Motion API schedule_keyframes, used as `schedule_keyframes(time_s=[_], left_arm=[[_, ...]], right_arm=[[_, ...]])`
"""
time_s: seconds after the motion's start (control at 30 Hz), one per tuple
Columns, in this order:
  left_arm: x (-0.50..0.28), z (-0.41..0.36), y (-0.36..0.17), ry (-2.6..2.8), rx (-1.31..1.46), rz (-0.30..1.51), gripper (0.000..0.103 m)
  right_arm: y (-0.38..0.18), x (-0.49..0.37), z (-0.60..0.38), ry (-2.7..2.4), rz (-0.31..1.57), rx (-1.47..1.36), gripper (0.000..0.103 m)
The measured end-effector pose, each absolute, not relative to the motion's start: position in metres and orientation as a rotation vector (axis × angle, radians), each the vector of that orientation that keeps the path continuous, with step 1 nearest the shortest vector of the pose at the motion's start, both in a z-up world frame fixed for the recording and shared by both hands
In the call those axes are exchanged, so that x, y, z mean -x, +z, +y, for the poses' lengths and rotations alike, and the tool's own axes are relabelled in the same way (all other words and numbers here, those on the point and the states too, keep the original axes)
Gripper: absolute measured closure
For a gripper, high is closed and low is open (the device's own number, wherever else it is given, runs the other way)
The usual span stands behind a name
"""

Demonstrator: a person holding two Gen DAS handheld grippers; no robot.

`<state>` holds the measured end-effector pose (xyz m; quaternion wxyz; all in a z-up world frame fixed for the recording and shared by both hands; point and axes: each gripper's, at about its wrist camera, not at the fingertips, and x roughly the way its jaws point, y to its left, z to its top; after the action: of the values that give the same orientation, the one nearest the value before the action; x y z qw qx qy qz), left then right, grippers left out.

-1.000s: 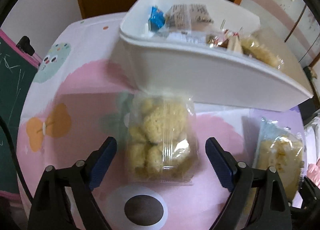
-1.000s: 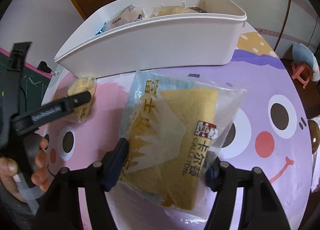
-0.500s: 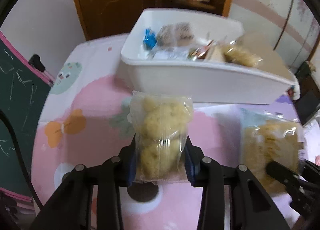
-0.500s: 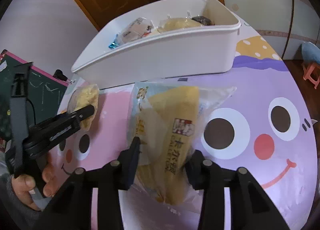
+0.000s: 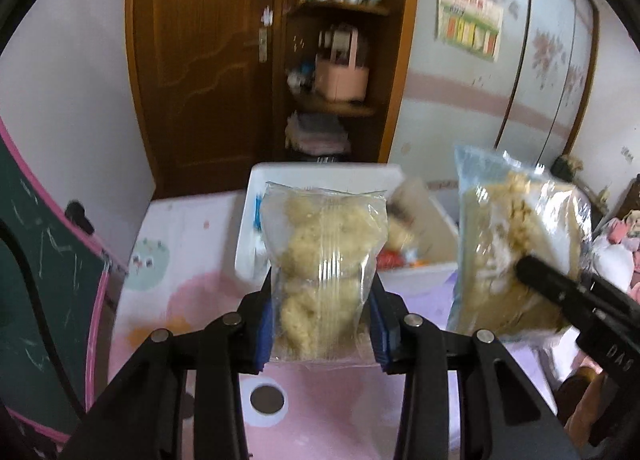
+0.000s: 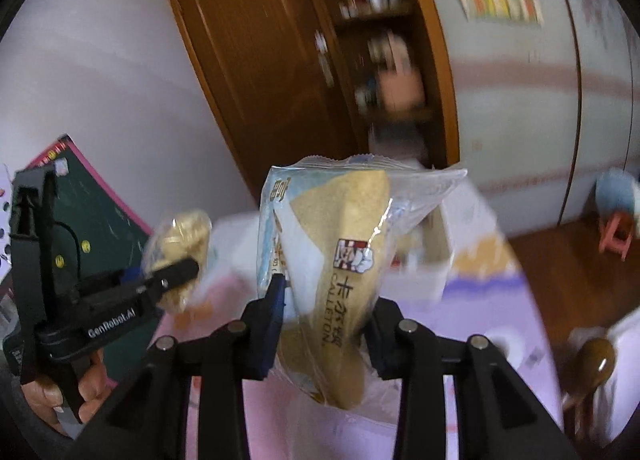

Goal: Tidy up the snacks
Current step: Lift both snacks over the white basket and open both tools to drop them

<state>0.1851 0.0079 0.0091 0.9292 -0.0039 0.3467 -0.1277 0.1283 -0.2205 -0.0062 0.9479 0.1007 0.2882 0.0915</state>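
Both wrist views look downward, sharing the white bin (image 5: 320,176).

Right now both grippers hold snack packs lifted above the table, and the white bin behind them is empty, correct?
Not quite. The white bin is not empty: the left wrist view shows snack packs inside it. The rest holds: the left gripper grips the clear cookie pack, the right gripper the cake pack, both lifted.

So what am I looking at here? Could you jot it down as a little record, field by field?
setting: table with pink and purple cartoon cover
left gripper: clamped on a clear bag of pale crumbly snack, lifted off the table
right gripper: jaws closing on a wrapped yellow cake, also in the air
white bin: behind both packets, already holding snacks
background: brown wooden door
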Motion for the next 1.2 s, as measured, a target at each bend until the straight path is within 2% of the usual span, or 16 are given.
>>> schedule_keyframes(time_s=[0.27, 0.53, 0.93, 1.2], left_arm=[[-0.206, -0.006, 0.08, -0.229, -0.026, 0.585, 0.066], [-0.241, -0.03, 0.115, -0.193, -0.069, 0.518, 0.065], [-0.308, -0.042, 0.086, -0.142, -0.052, 0.566, 0.065], [-0.347, -0.044, 0.048, -0.104, -0.046, 0.616, 0.066]], right_arm=[[0.069, -0.149, -0.216, 0.139, 0.394, -0.072, 0.067], [0.107, -0.199, -0.215, 0.083, 0.334, -0.026, 0.067], [0.072, -0.26, -0.212, 0.071, 0.458, -0.043, 0.067], [0.042, -0.29, -0.212, 0.063, 0.535, -0.07, 0.067]])
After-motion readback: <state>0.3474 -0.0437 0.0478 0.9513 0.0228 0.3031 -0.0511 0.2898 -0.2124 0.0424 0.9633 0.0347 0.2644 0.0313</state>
